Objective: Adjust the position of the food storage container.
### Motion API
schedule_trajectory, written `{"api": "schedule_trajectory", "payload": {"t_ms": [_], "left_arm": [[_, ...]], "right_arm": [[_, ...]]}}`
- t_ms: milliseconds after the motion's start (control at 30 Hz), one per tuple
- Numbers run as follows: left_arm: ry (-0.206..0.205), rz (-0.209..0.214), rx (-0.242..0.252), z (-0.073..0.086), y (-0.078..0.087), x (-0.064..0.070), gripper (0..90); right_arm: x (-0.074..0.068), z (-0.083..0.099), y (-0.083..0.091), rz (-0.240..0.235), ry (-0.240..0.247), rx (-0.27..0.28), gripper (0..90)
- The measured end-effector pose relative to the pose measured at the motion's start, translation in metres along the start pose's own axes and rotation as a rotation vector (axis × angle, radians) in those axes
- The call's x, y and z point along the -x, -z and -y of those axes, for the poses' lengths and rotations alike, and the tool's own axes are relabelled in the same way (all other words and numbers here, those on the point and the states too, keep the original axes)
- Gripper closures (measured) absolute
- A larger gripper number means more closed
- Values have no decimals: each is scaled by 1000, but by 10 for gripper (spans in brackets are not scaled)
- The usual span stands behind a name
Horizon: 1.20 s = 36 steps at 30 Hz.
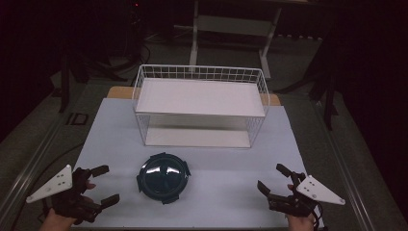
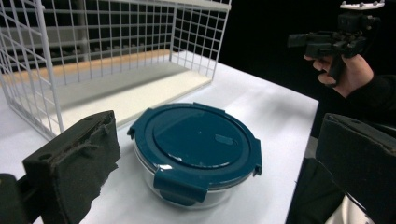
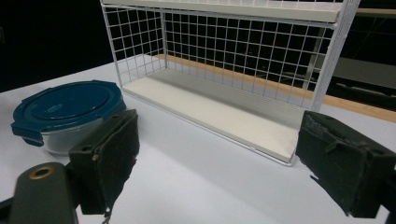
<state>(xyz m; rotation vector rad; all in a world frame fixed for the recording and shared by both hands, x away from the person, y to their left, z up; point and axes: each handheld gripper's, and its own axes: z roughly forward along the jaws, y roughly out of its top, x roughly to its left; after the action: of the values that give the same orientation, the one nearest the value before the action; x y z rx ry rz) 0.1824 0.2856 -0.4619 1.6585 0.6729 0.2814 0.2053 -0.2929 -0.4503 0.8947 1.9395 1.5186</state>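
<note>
The counter (image 1: 120, 139), covered in a pale sheet, carried everything. Largest on it was the white wire shelf rack (image 1: 199, 103), standing at twelve o'clock with two flat boards, both bare. Just in front of the rack, near the centre and slightly toward seven o'clock, sat the round container (image 1: 163, 177), a clear bowl under a dark blue lid (image 2: 196, 135) with its clip tabs folded down (four of them, as far as the high view let one count).

The left gripper (image 1: 103, 185) hovered at eight o'clock, near the container but not touching it, its jaws spread wide apart and empty. The right gripper (image 1: 273, 179) hung at four o'clock, well apart from the container, its jaws likewise apart and holding nothing.

The likely work was lifting the container onto the rack. The risks looked plain enough: the container was wide and smooth-walled, so a one-sided pinch on the lid rim might let it tip or slide across the sheet. A grip on a clip tab could pop it loose. Carried too high or too low, the container might strike the upper board or the wire edge.
</note>
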Motion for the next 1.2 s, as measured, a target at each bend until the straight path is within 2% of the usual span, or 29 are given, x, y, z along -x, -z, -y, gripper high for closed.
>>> {"api": "schedule_trajectory", "payload": {"t_ms": [100,133,167,200,233,267,367,400,467,500,533,600,633,667,733,800,933,1000,1200], "left_arm": [[19,6,-44,0,-2,-5,0],[26,8,-74,0,-4,-6,0],[26,8,-74,0,-4,-6,0],[32,12,-126,0,-7,-9,0],[32,12,-126,0,-7,-9,0],[38,3,-161,1,-11,-12,0],[30,-4,-184,2,-12,-15,0],[31,-6,-222,4,-14,-17,22],[21,-3,-253,8,-15,-19,96],[21,-3,-253,8,-15,-19,144],[26,17,-282,12,-17,-22,182],[26,28,-301,13,-18,-23,316],[18,28,-321,15,-19,-23,316],[13,32,-350,18,-22,-24,373],[6,22,-375,21,-25,-25,534],[-9,20,-415,24,-30,-26,601],[-2,25,-480,30,-40,-29,668],[7,22,-499,32,-44,-30,711],[-21,5,-546,30,-55,-30,883]], "right_arm": [[0,0,0,-2,-5,3,131],[0,0,0,0,-4,3,131],[0,0,0,0,-4,3,131],[0,0,-1,0,-2,2,131],[0,0,-1,0,-2,2,131],[0,0,-1,-1,0,-1,131],[0,1,-1,-1,1,-2,131],[0,1,-1,-1,2,-3,131],[0,1,-1,-3,0,-2,131],[0,1,-1,-3,0,-2,131],[0,1,-1,-4,0,-3,131],[0,1,-2,-8,-5,-4,131],[0,1,-2,-8,-5,-4,131],[0,1,-2,-8,-5,-4,131],[0,1,-1,-9,-7,-4,131],[0,2,-2,-11,-10,-5,131],[1,2,-2,-11,-9,-7,131],[1,2,-2,-11,-8,-7,131],[1,3,-2,-11,-12,-11,131]]}}
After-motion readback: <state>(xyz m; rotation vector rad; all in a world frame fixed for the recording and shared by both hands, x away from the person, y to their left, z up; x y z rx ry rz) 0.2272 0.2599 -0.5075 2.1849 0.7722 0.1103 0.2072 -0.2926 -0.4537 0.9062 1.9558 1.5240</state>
